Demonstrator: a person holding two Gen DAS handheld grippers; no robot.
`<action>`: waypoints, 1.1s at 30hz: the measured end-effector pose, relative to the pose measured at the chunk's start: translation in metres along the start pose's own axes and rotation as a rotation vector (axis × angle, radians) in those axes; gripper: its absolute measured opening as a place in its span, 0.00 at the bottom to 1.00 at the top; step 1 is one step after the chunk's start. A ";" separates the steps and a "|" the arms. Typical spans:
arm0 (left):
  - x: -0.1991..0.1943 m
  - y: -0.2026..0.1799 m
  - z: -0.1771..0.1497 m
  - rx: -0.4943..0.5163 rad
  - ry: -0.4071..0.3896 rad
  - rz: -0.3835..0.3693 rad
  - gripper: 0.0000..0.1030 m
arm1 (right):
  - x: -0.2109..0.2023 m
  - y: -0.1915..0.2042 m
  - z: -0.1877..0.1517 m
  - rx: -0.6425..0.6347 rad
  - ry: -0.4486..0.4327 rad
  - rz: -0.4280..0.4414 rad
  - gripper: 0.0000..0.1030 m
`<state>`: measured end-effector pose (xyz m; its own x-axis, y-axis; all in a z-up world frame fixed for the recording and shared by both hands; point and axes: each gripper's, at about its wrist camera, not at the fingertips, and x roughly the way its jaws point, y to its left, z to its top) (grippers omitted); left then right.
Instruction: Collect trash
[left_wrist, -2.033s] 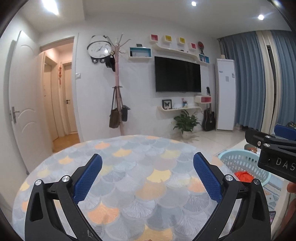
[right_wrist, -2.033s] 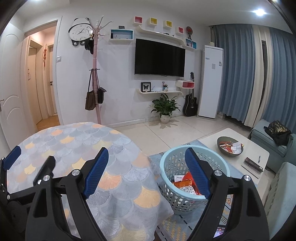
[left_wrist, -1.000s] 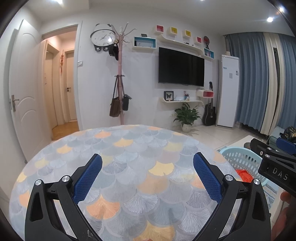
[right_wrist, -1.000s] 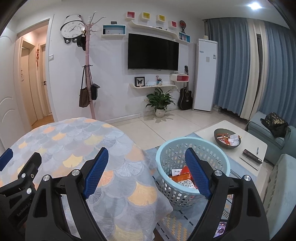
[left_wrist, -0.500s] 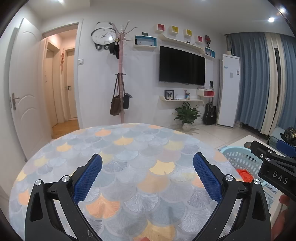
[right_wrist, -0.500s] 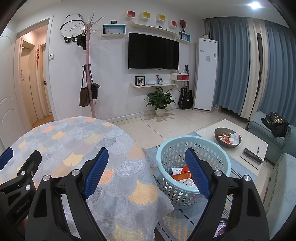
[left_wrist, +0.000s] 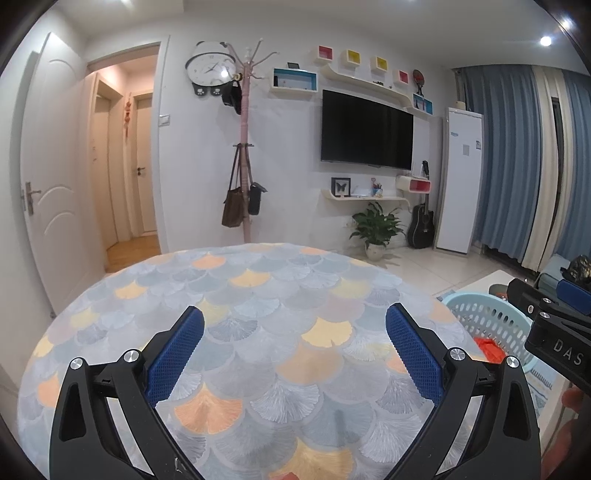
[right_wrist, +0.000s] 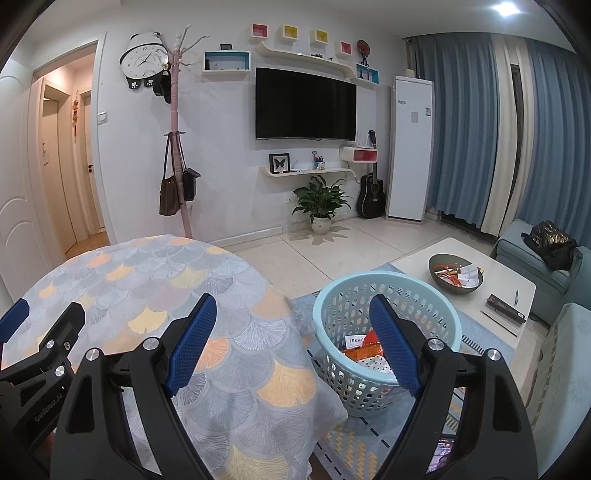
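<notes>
A light blue perforated basket (right_wrist: 347, 295) stands on the floor right of the round table and holds orange and white wrappers (right_wrist: 364, 349). It also shows in the left wrist view (left_wrist: 480, 314). My left gripper (left_wrist: 293, 345) is open and empty above the scale-patterned tablecloth (left_wrist: 258, 295). My right gripper (right_wrist: 291, 338) is open and empty, above the table's right edge and the basket. No trash shows on the tablecloth.
A white coffee table (right_wrist: 509, 280) with a dark bowl (right_wrist: 456, 280) of small items stands right of the basket. A blue sofa (right_wrist: 532, 251) with a black bag is beyond it. A coat stand (right_wrist: 177, 155), plant (right_wrist: 321, 203) and guitar line the far wall.
Both views have shifted slightly, the left gripper rising a little over the table. Both grippers stay open and empty.
</notes>
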<state>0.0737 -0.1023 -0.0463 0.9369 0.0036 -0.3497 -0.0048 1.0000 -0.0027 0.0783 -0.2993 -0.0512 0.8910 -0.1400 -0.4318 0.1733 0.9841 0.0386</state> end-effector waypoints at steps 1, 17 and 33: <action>0.000 -0.001 0.001 -0.001 -0.001 0.000 0.93 | -0.001 0.000 0.000 0.001 0.000 0.000 0.78; -0.002 0.000 0.001 -0.005 -0.014 0.021 0.93 | -0.001 0.000 0.001 0.017 0.005 0.010 0.78; -0.017 0.012 0.019 -0.075 0.082 0.002 0.93 | -0.016 0.018 0.008 0.009 -0.010 0.025 0.78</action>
<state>0.0648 -0.0908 -0.0224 0.9051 0.0018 -0.4252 -0.0353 0.9969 -0.0709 0.0707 -0.2802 -0.0369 0.8993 -0.1163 -0.4216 0.1546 0.9863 0.0576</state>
